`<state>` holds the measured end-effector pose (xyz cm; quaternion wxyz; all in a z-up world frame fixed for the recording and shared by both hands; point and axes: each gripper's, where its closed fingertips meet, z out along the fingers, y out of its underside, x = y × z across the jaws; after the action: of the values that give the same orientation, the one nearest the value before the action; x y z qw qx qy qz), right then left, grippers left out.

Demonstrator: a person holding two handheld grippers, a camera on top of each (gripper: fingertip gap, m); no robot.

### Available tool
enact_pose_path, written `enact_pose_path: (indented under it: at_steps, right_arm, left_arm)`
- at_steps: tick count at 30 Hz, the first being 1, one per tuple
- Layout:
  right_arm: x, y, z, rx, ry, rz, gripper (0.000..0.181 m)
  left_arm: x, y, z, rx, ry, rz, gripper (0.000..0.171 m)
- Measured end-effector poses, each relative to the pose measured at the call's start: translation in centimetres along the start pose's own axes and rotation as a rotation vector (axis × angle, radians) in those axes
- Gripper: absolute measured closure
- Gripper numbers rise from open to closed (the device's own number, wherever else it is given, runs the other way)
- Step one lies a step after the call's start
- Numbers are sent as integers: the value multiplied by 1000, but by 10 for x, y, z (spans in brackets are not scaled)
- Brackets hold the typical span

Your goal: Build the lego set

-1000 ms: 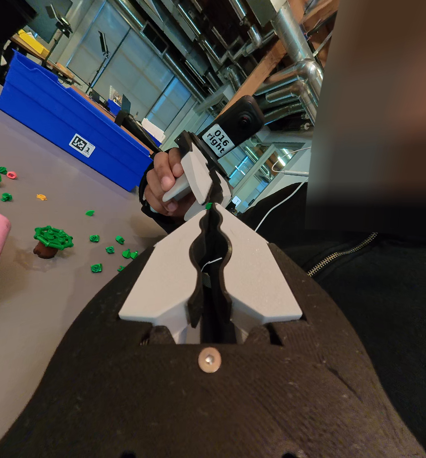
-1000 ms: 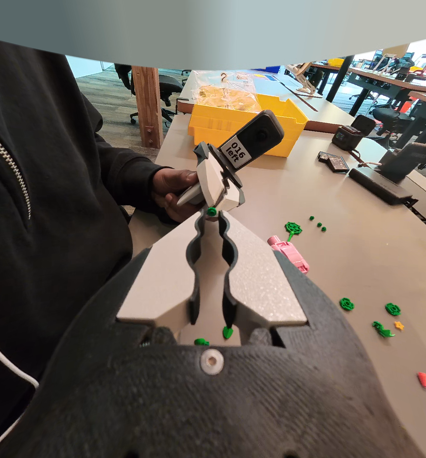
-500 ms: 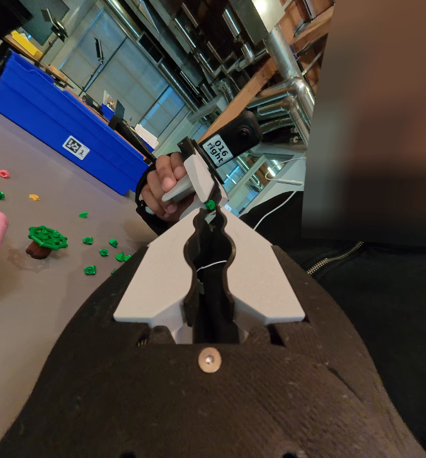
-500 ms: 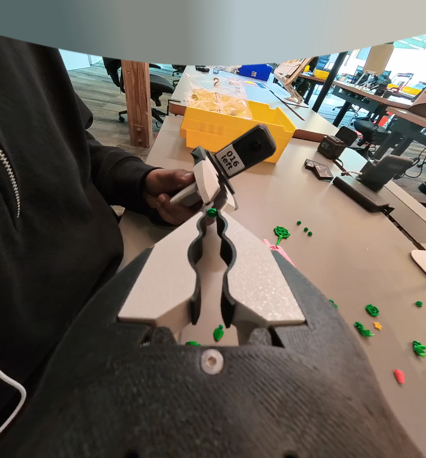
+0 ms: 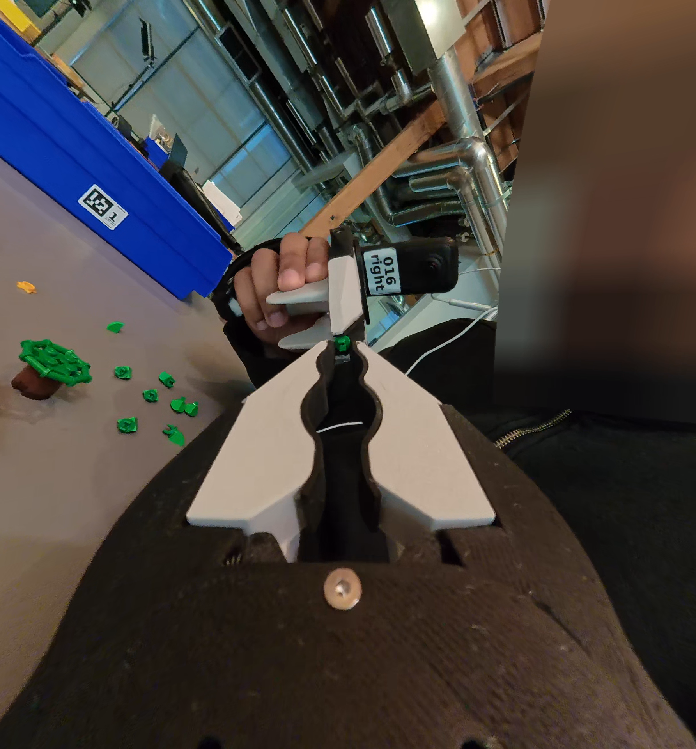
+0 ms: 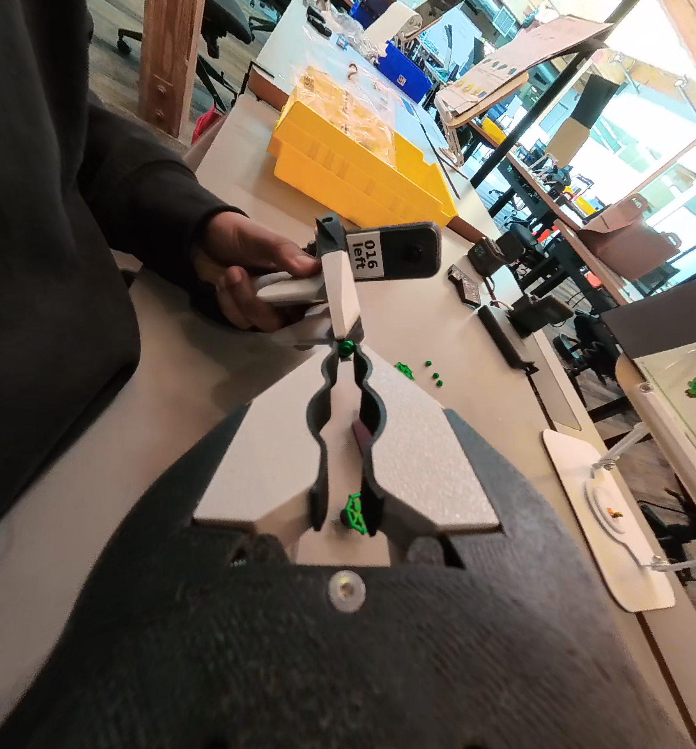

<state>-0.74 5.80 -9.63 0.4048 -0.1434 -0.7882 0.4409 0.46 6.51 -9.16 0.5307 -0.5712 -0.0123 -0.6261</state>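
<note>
Evidently we bring both grippers tip to tip at 12 o'clock, left gripper (image 5: 341, 353) and right gripper (image 6: 344, 352) each pinching the green stud (image 6: 345, 347) to join 2 parts.

Grey table (image 5: 62, 466); silver ducts (image 5: 455, 133) overhead; wooden post (image 6: 168, 60); bright windows (image 6: 662, 170).
</note>
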Motion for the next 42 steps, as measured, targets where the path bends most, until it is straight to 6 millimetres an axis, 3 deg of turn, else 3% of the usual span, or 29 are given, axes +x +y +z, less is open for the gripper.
enact_pose_path:
  at_steps: [19,25,27,29,33,35,37,39,42]
  right_arm:
    - [-5,0,-2,-18,-10,-43,176]
    - [-3,3,1,-45,10,-62,176]
    - [-3,4,2,-48,-1,-6,172]
    - [0,5,-1,-40,-12,93,156]
    - [23,6,-29,55,53,300,154]
    - [35,14,-49,77,96,406,153]
    - [48,36,-70,33,168,497,153]
    - [59,71,-91,-93,254,583,155]
    - [51,120,-112,-311,262,652,158]
  left_arm:
    - [0,2,0,-8,27,-59,171]
    - [-3,2,-2,-19,-22,-8,171]
    - [-4,0,-3,-15,-63,43,171]
    - [-3,-4,-6,0,-98,105,171]
    - [-3,-11,-12,25,-184,232,171]
    - [-2,-12,-12,20,-219,301,171]
    - [-2,-11,-11,4,-252,358,171]
    - [-3,-8,-9,-13,-273,390,171]
    - [-5,-5,-6,-38,-282,400,171]
